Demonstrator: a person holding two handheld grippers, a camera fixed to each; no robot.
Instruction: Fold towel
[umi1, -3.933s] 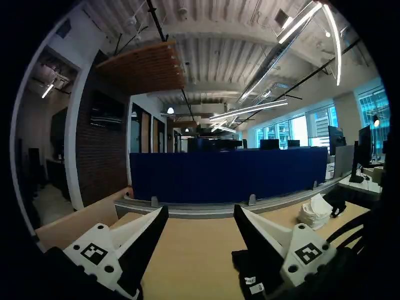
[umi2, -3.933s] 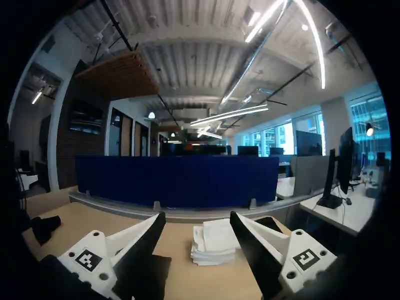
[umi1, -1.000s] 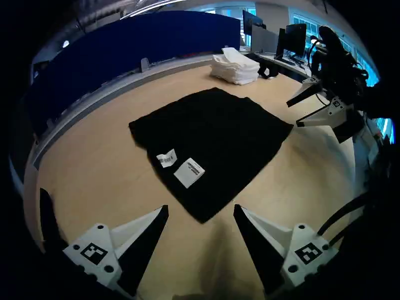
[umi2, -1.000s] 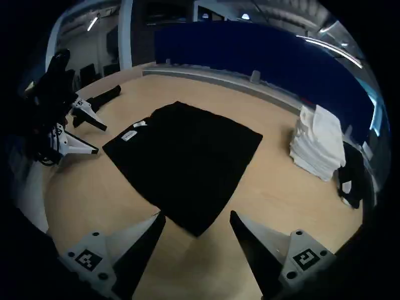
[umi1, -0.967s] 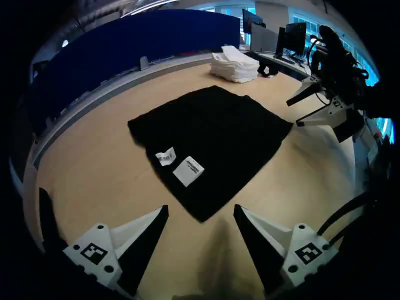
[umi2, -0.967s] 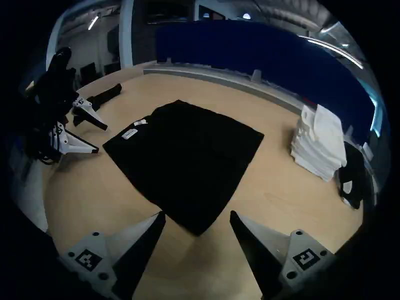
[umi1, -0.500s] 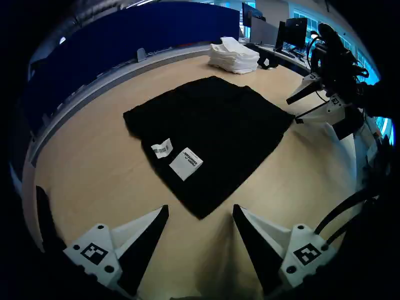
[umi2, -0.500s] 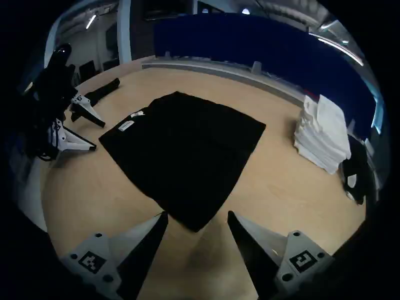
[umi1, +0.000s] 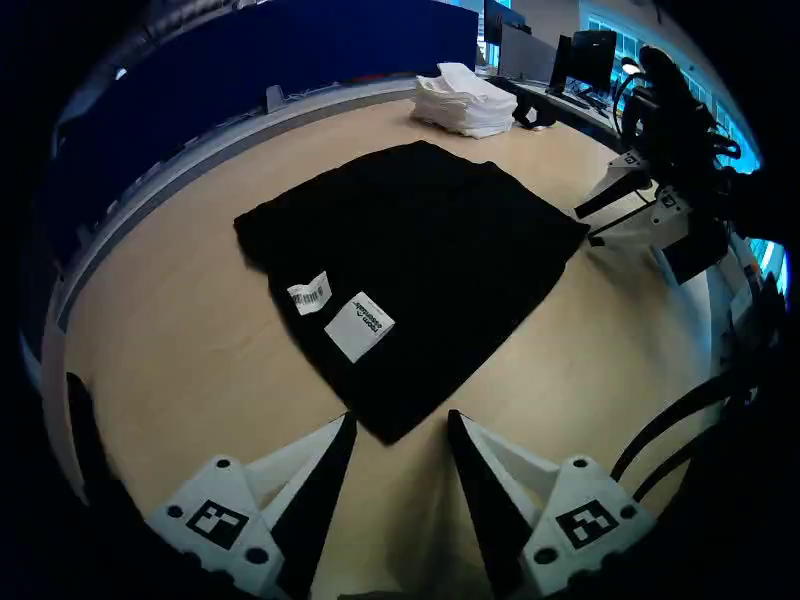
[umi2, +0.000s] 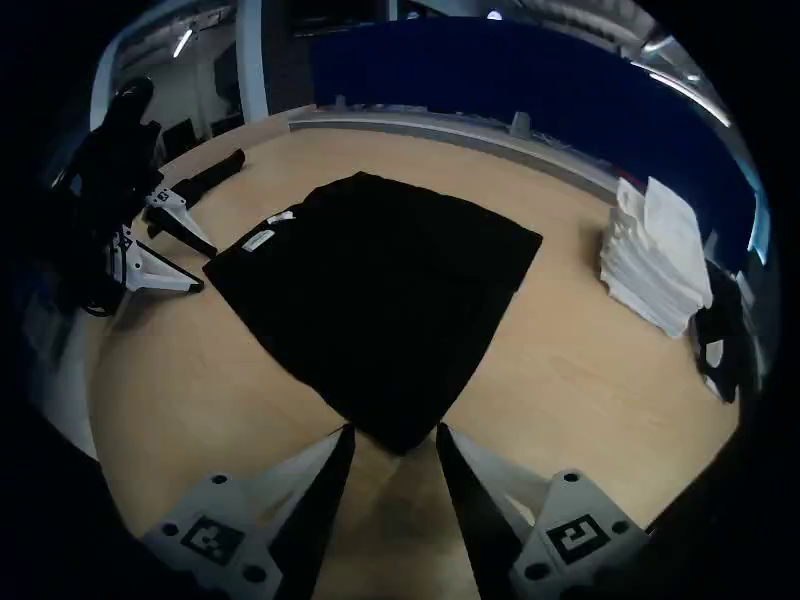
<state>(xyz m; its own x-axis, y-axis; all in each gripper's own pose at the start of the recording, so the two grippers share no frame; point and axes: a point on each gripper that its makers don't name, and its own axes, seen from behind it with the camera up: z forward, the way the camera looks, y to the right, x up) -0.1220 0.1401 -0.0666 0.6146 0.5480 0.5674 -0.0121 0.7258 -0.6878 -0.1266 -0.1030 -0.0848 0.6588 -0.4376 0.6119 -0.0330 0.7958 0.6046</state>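
Note:
A black towel (umi1: 420, 240) lies flat on the wooden table (umi1: 170, 340), with two white labels (umi1: 358, 325) near its left edge. My left gripper (umi1: 398, 420) is open, its fingertips on either side of the towel's nearest corner, just above the table. The right gripper (umi1: 602, 212) also appears far right, held by a black-sleeved hand at another corner. In the right gripper view the same towel (umi2: 390, 290) spreads ahead. My right gripper (umi2: 392, 432) is open and straddles its near corner. The left gripper (umi2: 205, 268) sits at the towel's left corner.
A stack of folded white towels (umi1: 465, 100) (umi2: 655, 255) stands near the far table edge, with a dark cloth (umi2: 722, 350) beside it. A blue partition (umi1: 250, 60) runs along the back. A black object (umi2: 200, 175) lies far left. Monitors (umi1: 580, 60) stand beyond.
Both grippers dropped from facing the room to the table, then moved in on the towel's near corners. Their fingers have narrowed over the last half second.

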